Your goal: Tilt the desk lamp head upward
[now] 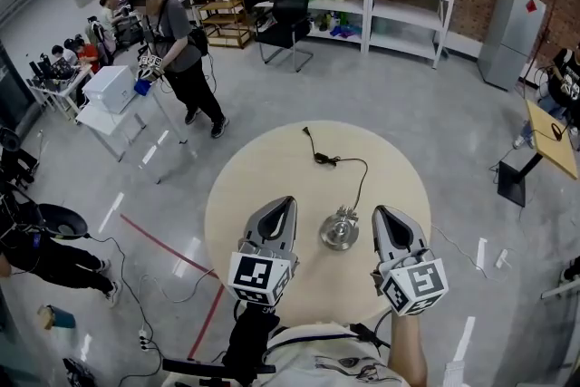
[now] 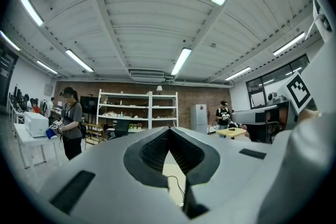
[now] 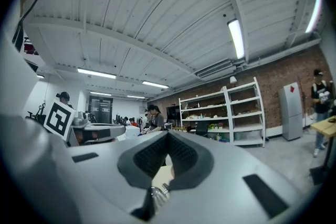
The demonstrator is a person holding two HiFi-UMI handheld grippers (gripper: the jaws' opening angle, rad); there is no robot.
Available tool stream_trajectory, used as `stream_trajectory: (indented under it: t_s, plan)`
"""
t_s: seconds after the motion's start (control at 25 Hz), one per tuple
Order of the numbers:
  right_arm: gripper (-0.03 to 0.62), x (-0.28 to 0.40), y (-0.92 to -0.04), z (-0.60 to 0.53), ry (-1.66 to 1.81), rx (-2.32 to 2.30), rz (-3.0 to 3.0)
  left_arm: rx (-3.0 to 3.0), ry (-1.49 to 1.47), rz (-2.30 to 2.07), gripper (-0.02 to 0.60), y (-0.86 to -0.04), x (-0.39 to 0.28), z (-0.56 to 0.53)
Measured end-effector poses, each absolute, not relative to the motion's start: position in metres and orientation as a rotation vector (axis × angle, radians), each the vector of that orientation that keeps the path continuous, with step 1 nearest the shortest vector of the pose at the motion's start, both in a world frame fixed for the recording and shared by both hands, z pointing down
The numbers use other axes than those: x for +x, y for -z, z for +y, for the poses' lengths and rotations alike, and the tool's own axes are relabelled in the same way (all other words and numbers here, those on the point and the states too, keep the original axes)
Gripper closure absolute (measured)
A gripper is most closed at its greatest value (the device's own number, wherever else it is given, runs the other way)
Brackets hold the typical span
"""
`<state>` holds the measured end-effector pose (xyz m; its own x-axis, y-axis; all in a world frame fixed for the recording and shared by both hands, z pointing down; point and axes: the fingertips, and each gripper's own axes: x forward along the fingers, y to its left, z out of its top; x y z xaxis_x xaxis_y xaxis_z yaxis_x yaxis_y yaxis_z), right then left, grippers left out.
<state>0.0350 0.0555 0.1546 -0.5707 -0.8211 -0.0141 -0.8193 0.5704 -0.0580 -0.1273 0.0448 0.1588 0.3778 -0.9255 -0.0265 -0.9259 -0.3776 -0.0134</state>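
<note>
Left gripper (image 1: pixel 286 204) and right gripper (image 1: pixel 381 212), both closed and empty, flank the lamp (image 1: pixel 340 229) near the front edge of the table (image 1: pixel 249 172); I risk toppling it if I push unbraced.

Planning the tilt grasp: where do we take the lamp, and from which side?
Probably the small head atop the lamp, not its round base, which should stay planted. Come in from the right with the right gripper, jaws opened first: it's shut now. The cord leaves the far side, so avoid that.
</note>
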Motion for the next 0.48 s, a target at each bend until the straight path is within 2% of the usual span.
stream_trajectory:
  t_s: [0.48]
  plan:
    - [0.591,0.0368,-0.1532,0.0527,0.050,-1.404,2.755,-2.603,-0.004,1.710,0.591,-0.1629,-0.1191,0.0387]
